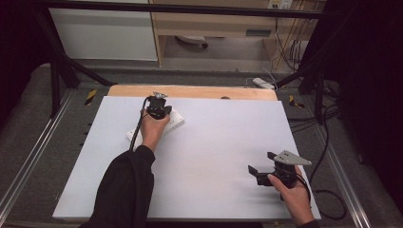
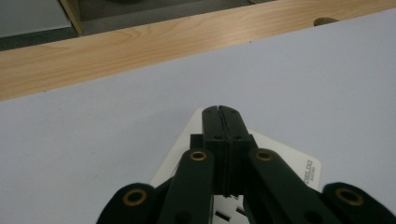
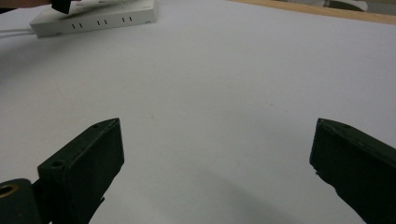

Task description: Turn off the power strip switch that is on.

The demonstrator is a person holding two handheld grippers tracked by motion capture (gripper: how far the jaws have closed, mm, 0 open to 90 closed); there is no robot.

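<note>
White board covers the desk [image 1: 204, 161], with a strip of pale wood showing along its far edge and shelving and cables beyond. On the far left part of the board lies a flat white power strip [image 1: 175, 119], its socket slots facing up and its side slots visible in the right gripper view [image 3: 100, 21].

The left gripper [image 1: 158, 97] is held over that strip with its fingers [image 2: 211, 123] pressed together, nothing between them. In its own view the closed tips point down at the strip's top face near one rounded end [image 2: 299, 165]. Fingers closed into one blunt point suit pressing or nudging rather than grasping, so this looks like a push on the strip or on a switch; whether the tips actually touch the plastic I cannot tell.

The right gripper [image 1: 260, 167] rests well apart, near the board's right front, fingers [image 3: 88, 163] spread wide over bare surface, likely waiting its turn.
</note>
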